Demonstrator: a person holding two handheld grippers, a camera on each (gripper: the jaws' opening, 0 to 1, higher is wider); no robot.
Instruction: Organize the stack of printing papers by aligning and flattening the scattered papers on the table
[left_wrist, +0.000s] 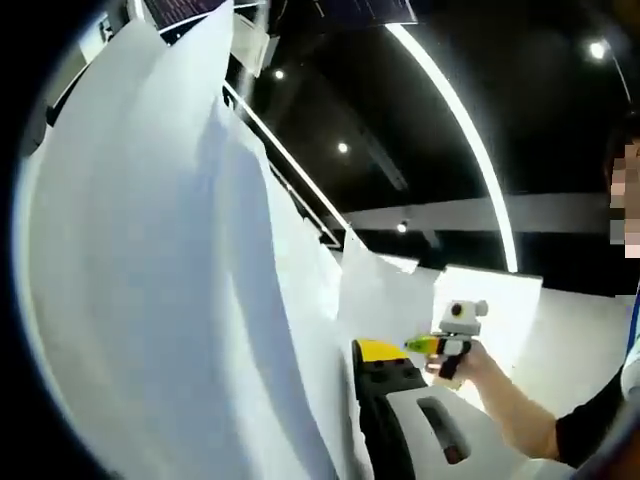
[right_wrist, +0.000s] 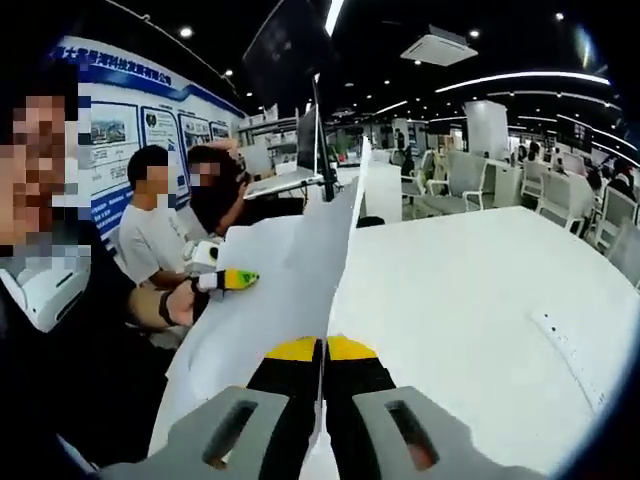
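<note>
The white worktop (right_wrist: 480, 300) is wide, smooth and flat. Above it, the printing papers (right_wrist: 300, 260) stand on edge, thin, white and bendy, their long side pointing away. The right gripper (right_wrist: 322, 350) fingers pinch their near edge. The left gripper (left_wrist: 352, 350) fingers grasp them too.

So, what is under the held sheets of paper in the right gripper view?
Under the paper stack, pinched on edge in the right claw, lies the white table. Its near part on the left is covered by the sheets, so anything lying there cannot be seen.
</note>
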